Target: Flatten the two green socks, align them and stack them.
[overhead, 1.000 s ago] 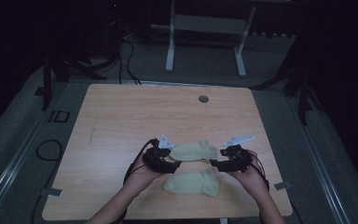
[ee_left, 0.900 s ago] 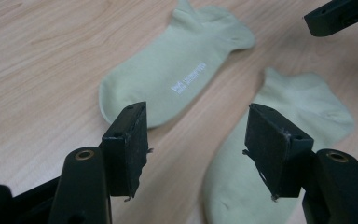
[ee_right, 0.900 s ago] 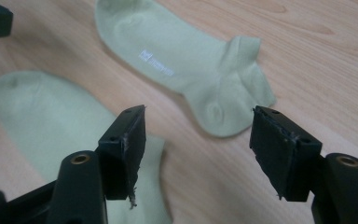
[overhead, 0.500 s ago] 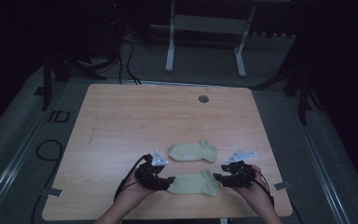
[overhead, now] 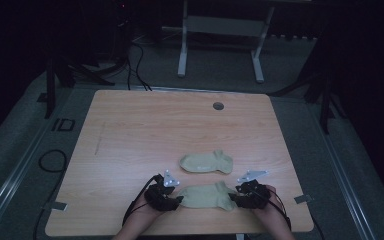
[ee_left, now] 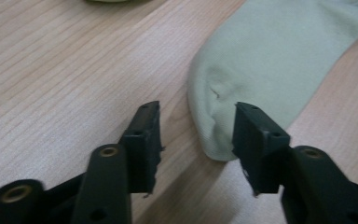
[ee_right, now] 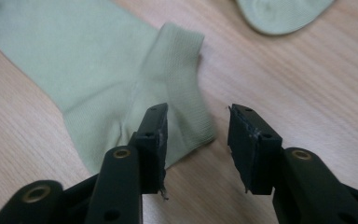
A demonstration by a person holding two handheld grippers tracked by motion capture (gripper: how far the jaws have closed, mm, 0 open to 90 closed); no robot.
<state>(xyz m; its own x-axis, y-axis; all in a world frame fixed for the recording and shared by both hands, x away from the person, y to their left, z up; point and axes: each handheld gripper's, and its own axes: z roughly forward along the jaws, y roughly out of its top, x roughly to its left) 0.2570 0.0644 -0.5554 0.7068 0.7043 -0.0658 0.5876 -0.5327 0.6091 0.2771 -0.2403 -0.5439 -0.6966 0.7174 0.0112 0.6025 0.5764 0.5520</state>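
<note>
Two pale green socks lie flat on the wooden table [overhead: 145,130]. The near sock [overhead: 207,195] stretches between my two grippers close to the front edge. My left gripper [overhead: 176,199] is open at its toe end [ee_left: 223,112], the rounded tip lying between the jaws. My right gripper [overhead: 234,200] is open at its cuff end [ee_right: 177,88], with the cuff's corner reaching in between the jaws. The far sock [overhead: 206,162] rests a little behind, and its edge peeks in at the top of both gripper views [ee_right: 284,14].
A small round grommet hole [overhead: 218,106] sits near the table's far edge. White frame legs [overhead: 182,45] stand on the floor beyond the table, and cables [overhead: 50,160] lie on the floor at left. The table's back half is bare wood.
Both grippers have drawn toward the front edge, pulling the near sock away from the far one, and now stand open at its ends. The far sock stayed put.
</note>
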